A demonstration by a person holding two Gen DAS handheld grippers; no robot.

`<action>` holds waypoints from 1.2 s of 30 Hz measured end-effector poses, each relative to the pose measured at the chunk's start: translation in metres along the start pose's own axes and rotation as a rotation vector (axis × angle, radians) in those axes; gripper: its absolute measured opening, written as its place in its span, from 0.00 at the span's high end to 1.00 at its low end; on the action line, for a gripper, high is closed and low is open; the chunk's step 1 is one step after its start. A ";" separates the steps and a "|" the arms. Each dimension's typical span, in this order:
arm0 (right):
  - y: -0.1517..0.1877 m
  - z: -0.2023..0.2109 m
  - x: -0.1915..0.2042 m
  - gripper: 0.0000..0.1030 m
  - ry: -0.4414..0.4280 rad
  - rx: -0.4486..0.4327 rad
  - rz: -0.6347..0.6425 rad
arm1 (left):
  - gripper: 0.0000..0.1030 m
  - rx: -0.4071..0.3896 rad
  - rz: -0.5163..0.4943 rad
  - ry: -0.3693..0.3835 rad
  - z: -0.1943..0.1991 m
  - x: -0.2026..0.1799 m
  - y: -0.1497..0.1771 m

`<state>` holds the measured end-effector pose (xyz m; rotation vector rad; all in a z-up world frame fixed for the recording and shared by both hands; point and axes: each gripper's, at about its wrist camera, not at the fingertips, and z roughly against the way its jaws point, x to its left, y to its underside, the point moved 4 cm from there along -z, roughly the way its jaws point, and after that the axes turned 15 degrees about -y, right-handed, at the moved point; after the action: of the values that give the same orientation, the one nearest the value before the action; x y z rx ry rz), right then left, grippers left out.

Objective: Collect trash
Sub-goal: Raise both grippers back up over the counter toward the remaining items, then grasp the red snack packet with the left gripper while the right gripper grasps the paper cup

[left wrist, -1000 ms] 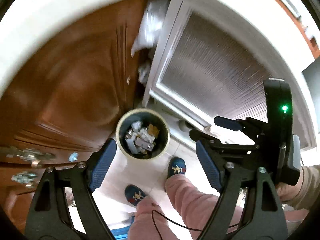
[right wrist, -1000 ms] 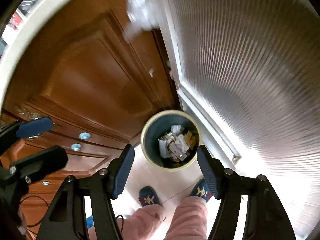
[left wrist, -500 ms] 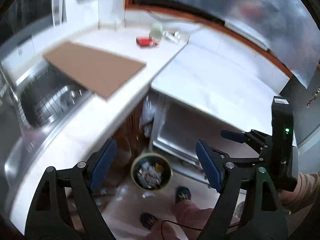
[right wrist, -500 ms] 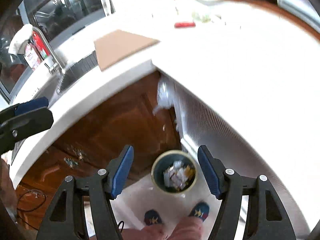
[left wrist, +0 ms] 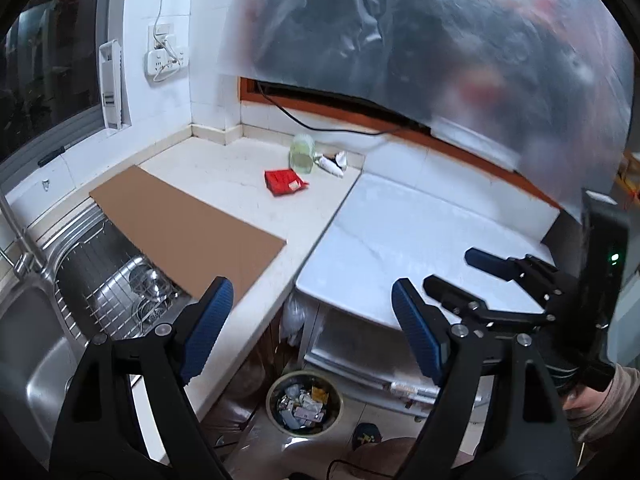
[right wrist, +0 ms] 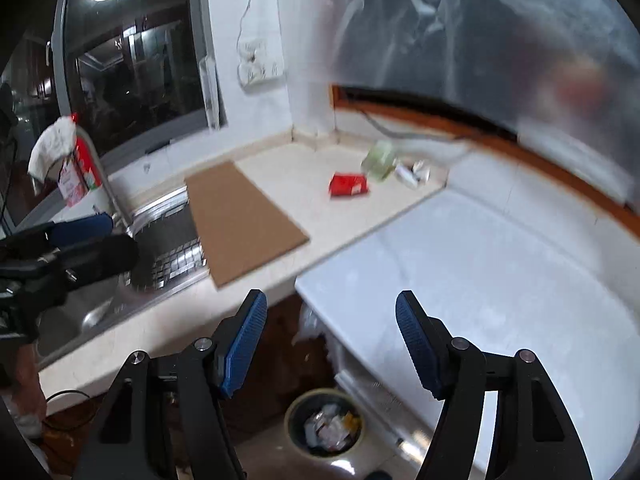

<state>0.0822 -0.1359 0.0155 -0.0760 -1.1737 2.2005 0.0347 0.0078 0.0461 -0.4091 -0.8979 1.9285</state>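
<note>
Hovering past counter edge (left wrist: 256, 308): both grippers' fingers wide, empty; bin (left wrist: 305, 402) below.

Left tool (left wrist: 308, 322): jaws stand wide apart with nothing between the blue pads (left wrist: 208, 326); it points obliquely downward, above the front edge of the bench. Right tool (right wrist: 330, 342): jaws likewise parted and empty, blue pads (right wrist: 414, 340) facing each other, same downward tilt. In the left wrist view the right tool sits to the right, gripped from below by the person's right hand (left wrist: 582, 398), sleeve at the wrist. In the right wrist view the left tool appears at the left edge.
</note>
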 end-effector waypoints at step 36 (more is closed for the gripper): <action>-0.190 -0.391 -0.338 0.55 -0.017 0.171 -0.120 | 0.20 0.400 0.293 -0.260 -0.452 -0.066 -0.138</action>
<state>0.5766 0.0363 -0.1532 0.0827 -0.9686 2.1890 0.4268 0.1814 -0.1642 -0.0524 -0.6107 2.4074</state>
